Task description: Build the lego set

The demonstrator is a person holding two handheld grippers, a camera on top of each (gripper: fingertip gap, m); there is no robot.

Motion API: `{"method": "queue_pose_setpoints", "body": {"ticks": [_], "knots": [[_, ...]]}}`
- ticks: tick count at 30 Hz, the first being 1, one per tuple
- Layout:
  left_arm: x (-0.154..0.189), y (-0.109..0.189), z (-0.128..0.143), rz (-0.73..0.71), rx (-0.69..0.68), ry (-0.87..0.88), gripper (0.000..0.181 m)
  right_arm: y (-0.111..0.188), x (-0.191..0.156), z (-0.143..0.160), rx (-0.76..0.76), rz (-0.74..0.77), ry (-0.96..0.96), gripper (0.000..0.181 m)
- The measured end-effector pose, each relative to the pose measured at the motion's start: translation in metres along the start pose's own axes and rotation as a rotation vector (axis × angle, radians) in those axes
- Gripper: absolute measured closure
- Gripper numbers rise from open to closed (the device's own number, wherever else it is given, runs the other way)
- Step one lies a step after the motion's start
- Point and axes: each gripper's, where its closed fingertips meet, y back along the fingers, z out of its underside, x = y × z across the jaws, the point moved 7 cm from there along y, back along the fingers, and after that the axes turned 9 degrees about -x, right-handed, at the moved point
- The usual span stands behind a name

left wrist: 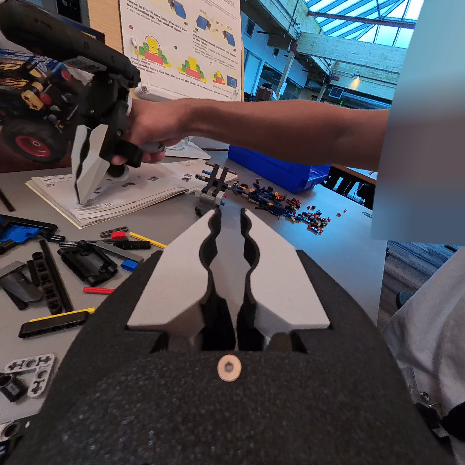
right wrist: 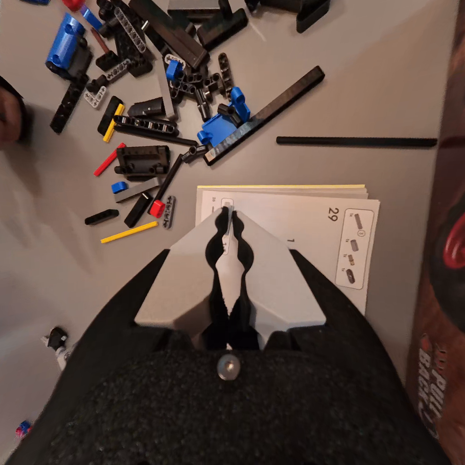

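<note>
Grey table (left wrist: 314, 241); glazed roof (left wrist: 362, 22) at 1 o'clock, timber beams (left wrist: 352, 54) below; wall lamp (left wrist: 356, 80) lit.

A blue plastic bin (left wrist: 276, 168) is seen on the grey table (left wrist: 327, 241), toward its far edge. Behind it, an illustrated instruction sheet (left wrist: 183, 45) is held upright in a clear stand (left wrist: 186, 148), with a tan board (left wrist: 103, 25) to its left. Beyond the table, a large hall is visible, where pale wooden beams (left wrist: 352, 55) are spanned under a glazed skylight (left wrist: 364, 15) and a lit wall lamp (left wrist: 356, 78) is mounted.
</note>
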Motion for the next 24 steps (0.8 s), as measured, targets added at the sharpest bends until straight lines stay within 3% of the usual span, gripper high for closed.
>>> {"method": "queue_pose_setpoints", "body": {"ticks": [13, 24], "knots": [[0.0004, -0.0025, 0.0011, 0.01, -0.023, 0.003, 0.168, -0.0077, -0.0009, -0.0004, 0.006, 0.004, 0.047, 0.179], [0.0011, -0.0039, 0.0016, 0.01, -0.034, -0.005, 0.168, -0.0084, -0.005, 0.001, 0.016, 0.103, 0.138, 0.179]]}}
